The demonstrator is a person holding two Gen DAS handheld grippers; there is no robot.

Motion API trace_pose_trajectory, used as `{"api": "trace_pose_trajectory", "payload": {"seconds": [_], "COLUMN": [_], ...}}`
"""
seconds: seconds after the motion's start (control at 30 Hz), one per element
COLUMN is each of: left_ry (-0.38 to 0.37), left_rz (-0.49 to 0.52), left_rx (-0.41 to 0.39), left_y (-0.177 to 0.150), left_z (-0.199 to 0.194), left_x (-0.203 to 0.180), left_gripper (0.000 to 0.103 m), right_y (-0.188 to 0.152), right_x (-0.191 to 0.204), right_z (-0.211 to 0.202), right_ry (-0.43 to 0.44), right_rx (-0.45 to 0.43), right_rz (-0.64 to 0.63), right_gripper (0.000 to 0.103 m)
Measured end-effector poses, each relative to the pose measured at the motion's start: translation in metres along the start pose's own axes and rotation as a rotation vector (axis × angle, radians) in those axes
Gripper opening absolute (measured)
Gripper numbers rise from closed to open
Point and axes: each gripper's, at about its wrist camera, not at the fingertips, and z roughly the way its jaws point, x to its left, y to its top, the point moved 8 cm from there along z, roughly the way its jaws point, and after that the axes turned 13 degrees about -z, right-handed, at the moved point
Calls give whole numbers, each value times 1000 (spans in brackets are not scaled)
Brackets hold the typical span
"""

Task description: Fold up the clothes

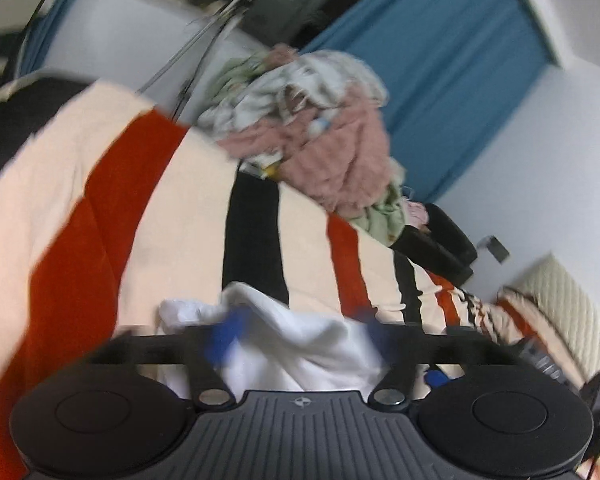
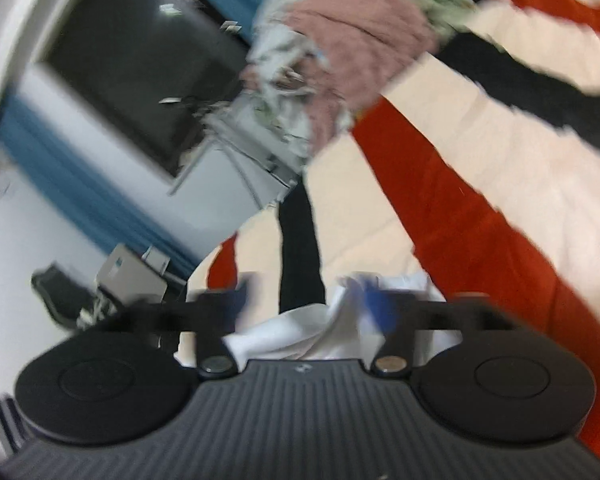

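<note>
Both claws, left (image 1: 296, 328) and right (image 2: 312, 300), tilted, spread around white garment (image 1: 300, 344).

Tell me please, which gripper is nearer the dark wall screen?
Right, probably: the dark screen looms large before the right gripper, smaller beyond the clothes pile from the left gripper.

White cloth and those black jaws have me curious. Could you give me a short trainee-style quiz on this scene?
1. True or false: the cloth in front of the left gripper is black.
2. The clothes pile on the striped blanket is mostly: A pink, B yellow, C purple.
3. Fill in: the right gripper has its jaws standing ____.

Key: 1 false, it is white; 2 A; 3 open.
</note>
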Motion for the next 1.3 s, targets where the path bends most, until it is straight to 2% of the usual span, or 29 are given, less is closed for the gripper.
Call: {"api": "trace_pose_trajectory", "payload": {"seconds": [0.07,0.2,0.27,0.33,0.37,0.4,0.5,0.67,0.77,0.87,0.97,1.13,1.2,1.3], "left_ry": [5,64,121,183,213,239,270,253,240,275,290,260,237,174], "left_rz": [86,211,211,201,203,215,242,260,288,306,289,180,132,7], "left_rx": [-29,-45,-30,16,38,53,60,33,16,22,39,56,62,91], "left_y": [-8,-25,-34,-45,-51,-56,-66,-67,-72,-84,-95,-97,-99,-107], "left_z": [-7,-1,11,26,32,36,39,14,-5,-13,-19,-46,-61,-80], "left_x": [-4,-3,7,22,28,34,42,33,22,20,25,27,25,27], "left_gripper": [93,93,91,88,87,87,87,87,88,88,88,88,89,90], "right_y": [0,-14,-23,-43,-53,-63,-86,-73,-66,-81,-104,-100,-96,-95], "right_x": [9,22,28,21,17,13,6,15,25,30,22,27,25,17], "right_z": [-8,0,9,22,28,34,36,16,-2,-9,-13,-39,-53,-71], "right_ry": [12,-32,-63,-80,-89,-98,-113,-131,-143,-164,-177,-191,-161,-82], "right_rx": [-37,-6,22,81,110,139,153,140,84,107,141,127,126,133], "right_rz": [-93,-285,-390,-421,-437,-451,-473,-463,-480,-533,-500,-430,-355,-160], "right_gripper": [88,86,72,66,53,49,48,49,50,49,48,49,51,64]}}
